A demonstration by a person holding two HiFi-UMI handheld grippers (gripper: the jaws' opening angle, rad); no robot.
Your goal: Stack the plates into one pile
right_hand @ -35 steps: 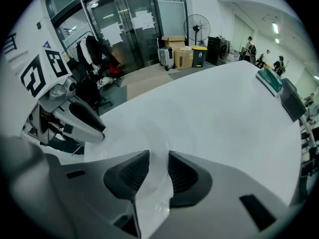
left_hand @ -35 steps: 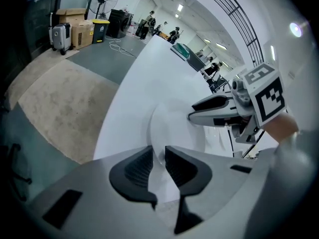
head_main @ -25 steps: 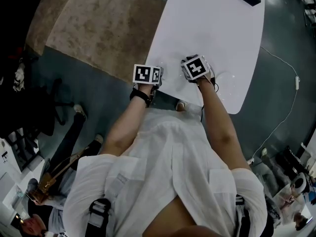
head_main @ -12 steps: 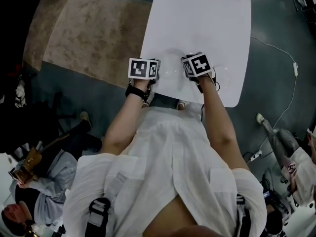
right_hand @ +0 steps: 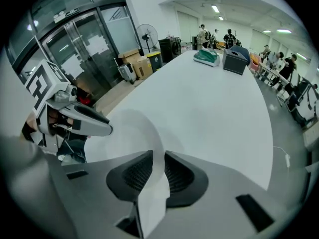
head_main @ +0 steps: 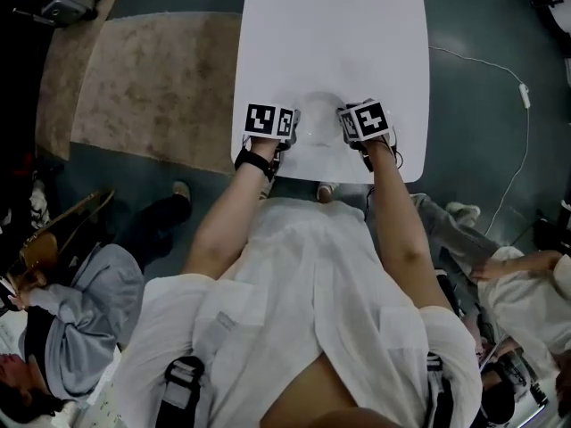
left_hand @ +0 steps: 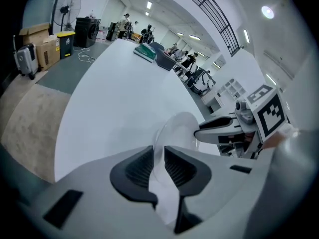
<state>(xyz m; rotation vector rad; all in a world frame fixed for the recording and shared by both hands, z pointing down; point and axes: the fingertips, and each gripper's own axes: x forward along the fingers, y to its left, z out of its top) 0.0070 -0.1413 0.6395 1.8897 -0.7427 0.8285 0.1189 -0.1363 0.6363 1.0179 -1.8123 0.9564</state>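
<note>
From overhead, a clear plate (head_main: 318, 114) sits between the left gripper (head_main: 290, 130) and right gripper (head_main: 346, 128), over the white surface (head_main: 330, 34).

Left gripper view: the jaws pinch its rim, and the plate stretches ahead of them.

Right gripper view: the jaws, just closing, clamp a rim too; same plate or another, I can't tell.

It looks mid-carry. Next needs level lowering onto the pile.

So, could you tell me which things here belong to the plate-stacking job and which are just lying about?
Job: plate, gripped at opposite edges by the left gripper and the right gripper (its jaws have just been closing on the rim); white table.
Lying about: green item, dark box, fan, cardboard boxes, rug.
</note>
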